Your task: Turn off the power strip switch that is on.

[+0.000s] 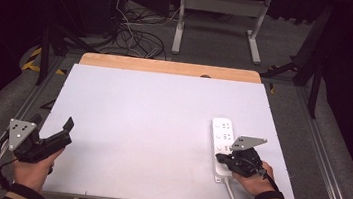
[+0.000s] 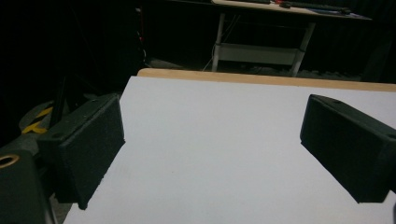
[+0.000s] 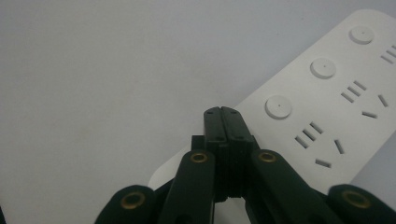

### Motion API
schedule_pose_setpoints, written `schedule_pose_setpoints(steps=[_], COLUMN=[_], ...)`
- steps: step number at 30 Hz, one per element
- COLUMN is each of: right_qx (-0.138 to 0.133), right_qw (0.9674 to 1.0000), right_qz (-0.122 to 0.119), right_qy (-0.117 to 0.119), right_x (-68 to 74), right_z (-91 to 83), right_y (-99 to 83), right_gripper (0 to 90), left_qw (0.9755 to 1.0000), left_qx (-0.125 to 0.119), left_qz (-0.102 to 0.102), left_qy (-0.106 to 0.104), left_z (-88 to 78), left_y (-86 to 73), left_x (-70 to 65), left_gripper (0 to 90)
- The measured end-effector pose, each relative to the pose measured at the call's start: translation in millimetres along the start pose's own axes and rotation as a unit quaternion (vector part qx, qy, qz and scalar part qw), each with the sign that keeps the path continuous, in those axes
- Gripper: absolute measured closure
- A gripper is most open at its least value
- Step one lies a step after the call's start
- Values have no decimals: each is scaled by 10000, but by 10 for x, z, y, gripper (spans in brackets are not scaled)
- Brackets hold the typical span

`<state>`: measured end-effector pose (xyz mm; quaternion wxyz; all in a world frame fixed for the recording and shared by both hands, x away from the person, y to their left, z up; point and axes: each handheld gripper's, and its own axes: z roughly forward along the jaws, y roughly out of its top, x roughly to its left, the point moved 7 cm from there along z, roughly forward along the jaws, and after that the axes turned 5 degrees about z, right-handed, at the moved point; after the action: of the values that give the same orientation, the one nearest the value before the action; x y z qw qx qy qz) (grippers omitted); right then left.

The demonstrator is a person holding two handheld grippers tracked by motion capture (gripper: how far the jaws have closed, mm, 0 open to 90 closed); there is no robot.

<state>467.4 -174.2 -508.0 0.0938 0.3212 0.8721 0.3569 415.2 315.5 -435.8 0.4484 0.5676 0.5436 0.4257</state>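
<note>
A white power strip (image 1: 223,135) lies lengthwise at the right of the white table top (image 1: 152,117), its cord (image 1: 232,195) running off the front edge. My right gripper (image 1: 219,157) is shut with nothing between its jaws. In the right gripper view its tips (image 3: 221,111) sit at the edge of the power strip (image 3: 327,102), beside the nearest round button (image 3: 278,107); I cannot tell whether they touch it. My left gripper (image 1: 66,131) is held at the table's front left, open and holding nothing, its two pads (image 2: 88,144) wide apart over bare table.
A strip of wooden table edge (image 1: 168,67) shows at the far side. Beyond it stand a white desk frame (image 1: 220,6) and loose cables (image 1: 131,34) on the dark floor. Metal rails (image 1: 329,157) run along both sides of the table.
</note>
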Motion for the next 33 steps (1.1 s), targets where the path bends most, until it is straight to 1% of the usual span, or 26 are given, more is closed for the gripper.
schedule_pose_setpoints(steps=[1, 2, 5, 10, 11, 12, 16, 17, 22, 33], right_qx=[-10, -10, 33, 73, 67, 69, 100, 72, 69, 73], right_qw=[10000, 10000, 10000, 10000, 10000, 10000, 9999, 9999, 9999, 9999], right_qz=[55, 55, -12, -1, 53, 58, 52, 99, 102, 98], right_qy=[19, 19, -26, -37, 18, 34, 39, 69, 71, 78], right_x=[-7, -7, 1, 0, -6, -7, -9, -10, -11, -19], right_z=[2, 2, 2, 4, 2, 2, 1, 2, 2, 0], right_y=[-9, -9, -3, 6, 7, 8, 11, 9, 9, 9], right_gripper=[900, 900, 900, 900, 900, 900, 900, 900, 900, 900], left_qw=[10000, 10000, 10000, 10000, 10000, 10000, 10000, 10000, 10000, 10000], left_qx=[3, 0, -7, 28, 29, 27, 25, 31, 31, 39], left_qz=[-15, -34, -19, 20, 22, 22, 41, 38, -4, 5], left_qy=[4, 4, 0, -10, -10, -8, -12, -15, -3, -13], left_z=[-1, -1, -3, 9, 10, 12, 20, 19, 16, 21], left_y=[0, 1, 3, -1, 0, 0, -2, -3, -5, -7], left_x=[2, 4, 5, 3, -1, -6, -15, -13, -4, -11], left_gripper=[69, 69, 70, 70, 70, 70, 70, 70, 71, 72])
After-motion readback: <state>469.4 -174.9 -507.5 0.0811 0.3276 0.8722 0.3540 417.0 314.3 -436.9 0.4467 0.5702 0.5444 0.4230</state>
